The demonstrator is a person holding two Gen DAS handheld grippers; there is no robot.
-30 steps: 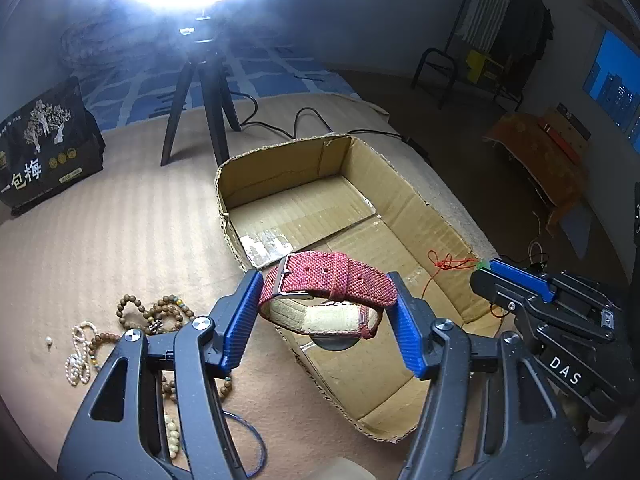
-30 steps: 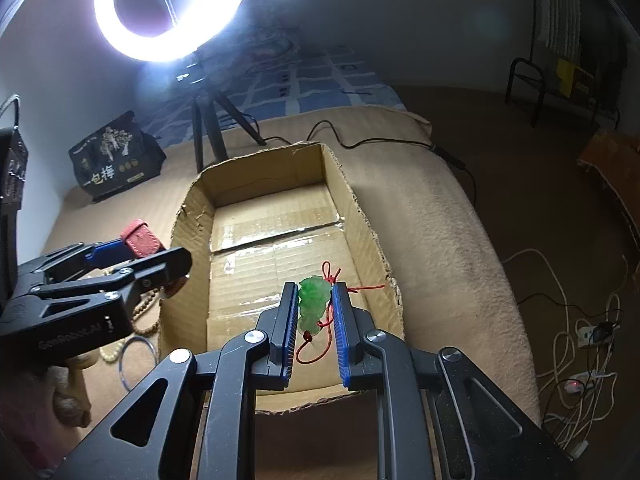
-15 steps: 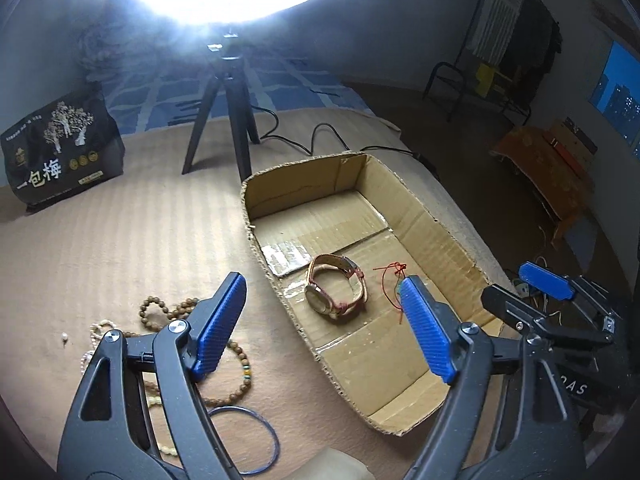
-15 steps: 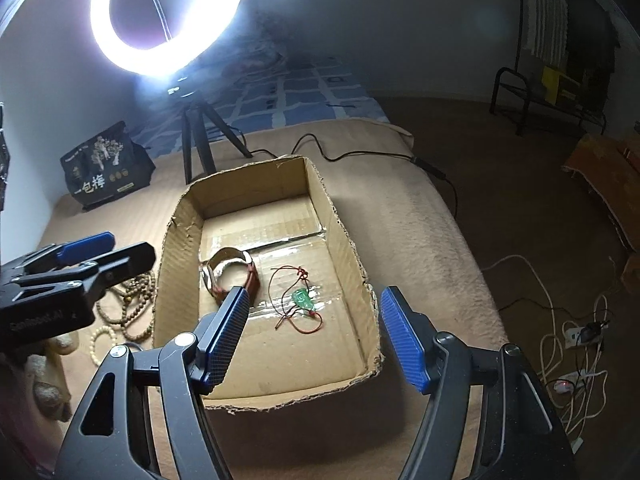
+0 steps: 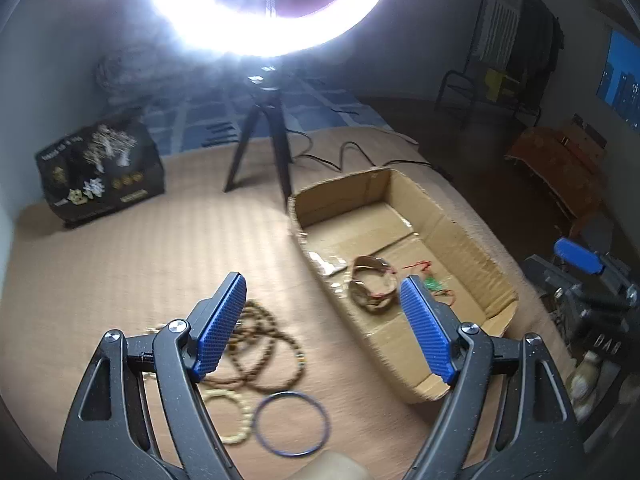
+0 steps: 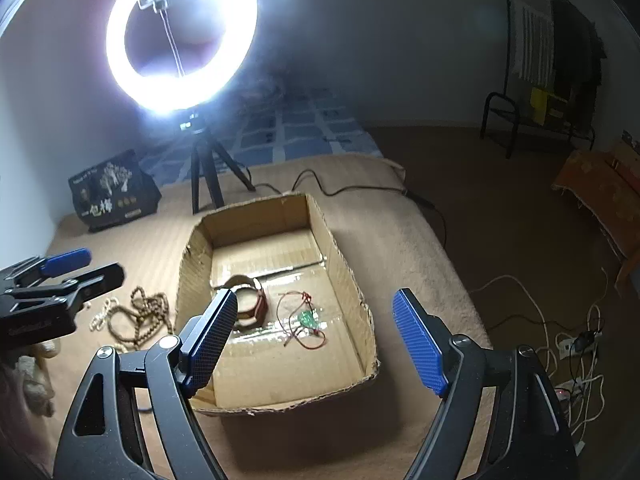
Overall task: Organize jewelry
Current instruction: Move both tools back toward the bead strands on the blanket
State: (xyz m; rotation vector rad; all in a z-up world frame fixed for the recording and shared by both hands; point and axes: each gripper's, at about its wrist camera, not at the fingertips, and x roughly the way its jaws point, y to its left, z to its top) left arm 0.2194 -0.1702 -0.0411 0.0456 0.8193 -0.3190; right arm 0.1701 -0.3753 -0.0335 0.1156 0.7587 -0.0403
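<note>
An open cardboard box lies on the tan bed. Inside it lie a red-strapped watch and a green pendant on a red cord. Left of the box, brown bead bracelets, a pale bead bracelet and a blue bangle lie on the bed. My left gripper is open and empty, above the beads and the box's left wall. My right gripper is open and empty above the box's near half.
A ring light on a black tripod stands behind the box, its cable trailing right. A black printed bag sits at the back left. Cables and a power strip lie on the floor right of the bed.
Both grippers opened: the left dropped the watch, the right dropped the green pendant, both into the box. Both then drew back and up; the left shifted left over the beads.
</note>
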